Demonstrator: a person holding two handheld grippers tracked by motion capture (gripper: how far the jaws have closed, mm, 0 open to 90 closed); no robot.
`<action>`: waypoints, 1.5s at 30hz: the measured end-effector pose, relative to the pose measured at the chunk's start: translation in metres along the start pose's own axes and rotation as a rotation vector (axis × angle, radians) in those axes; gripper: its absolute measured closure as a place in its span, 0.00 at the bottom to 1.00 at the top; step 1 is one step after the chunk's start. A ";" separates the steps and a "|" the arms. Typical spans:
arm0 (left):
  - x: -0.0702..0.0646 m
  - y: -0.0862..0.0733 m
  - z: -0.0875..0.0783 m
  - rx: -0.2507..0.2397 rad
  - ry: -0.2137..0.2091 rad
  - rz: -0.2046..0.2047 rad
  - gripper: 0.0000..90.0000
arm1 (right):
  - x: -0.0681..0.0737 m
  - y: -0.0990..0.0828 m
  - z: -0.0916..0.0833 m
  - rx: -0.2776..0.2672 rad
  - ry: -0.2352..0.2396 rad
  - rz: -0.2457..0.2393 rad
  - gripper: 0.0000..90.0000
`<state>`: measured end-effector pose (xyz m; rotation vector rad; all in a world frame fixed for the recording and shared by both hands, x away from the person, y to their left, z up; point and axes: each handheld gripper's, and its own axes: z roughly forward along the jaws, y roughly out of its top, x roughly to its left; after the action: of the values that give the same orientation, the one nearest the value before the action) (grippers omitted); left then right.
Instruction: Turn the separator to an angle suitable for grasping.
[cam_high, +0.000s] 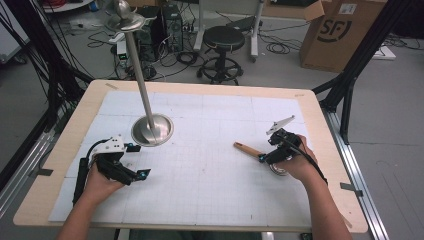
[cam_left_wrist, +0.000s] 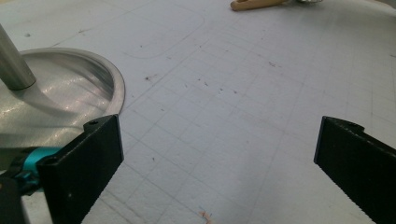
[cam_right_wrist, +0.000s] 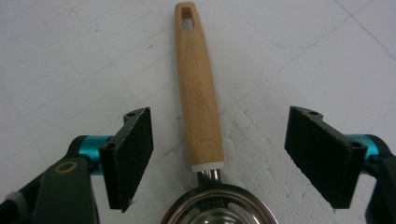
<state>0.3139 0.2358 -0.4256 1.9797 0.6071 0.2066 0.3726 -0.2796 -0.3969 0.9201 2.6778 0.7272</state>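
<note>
We see a small metal strainer (cam_right_wrist: 219, 210) with a light wooden handle (cam_right_wrist: 198, 88) lying flat on the white mat at the right, its handle, with a hanging slot at its end, pointing left.

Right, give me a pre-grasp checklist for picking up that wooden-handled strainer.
1. Wooden handle lies between the right gripper jaws: ok.
2. Pads clear of the handle on both sides, no grip yet: ok.
3. Strainer bowl free of obstructions: cannot tell, it is cut off at the frame edge.
4. Left gripper open, holding nothing: ok.
5. Metal stand apart from the strainer: ok.
</note>
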 end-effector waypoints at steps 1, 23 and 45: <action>0.000 0.000 0.000 0.000 0.000 0.000 0.02 | 0.000 0.000 0.001 0.011 0.003 -0.003 0.31; -0.001 0.001 0.001 -0.001 -0.003 0.008 0.02 | 0.002 0.010 0.011 0.175 0.009 -0.082 0.51; -0.004 0.000 0.003 0.036 -0.006 0.020 0.02 | 0.002 0.009 0.025 0.227 0.069 -0.073 0.70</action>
<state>0.3115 0.2313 -0.4264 2.0206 0.5912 0.2028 0.3846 -0.2633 -0.4135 0.8567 2.8820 0.4541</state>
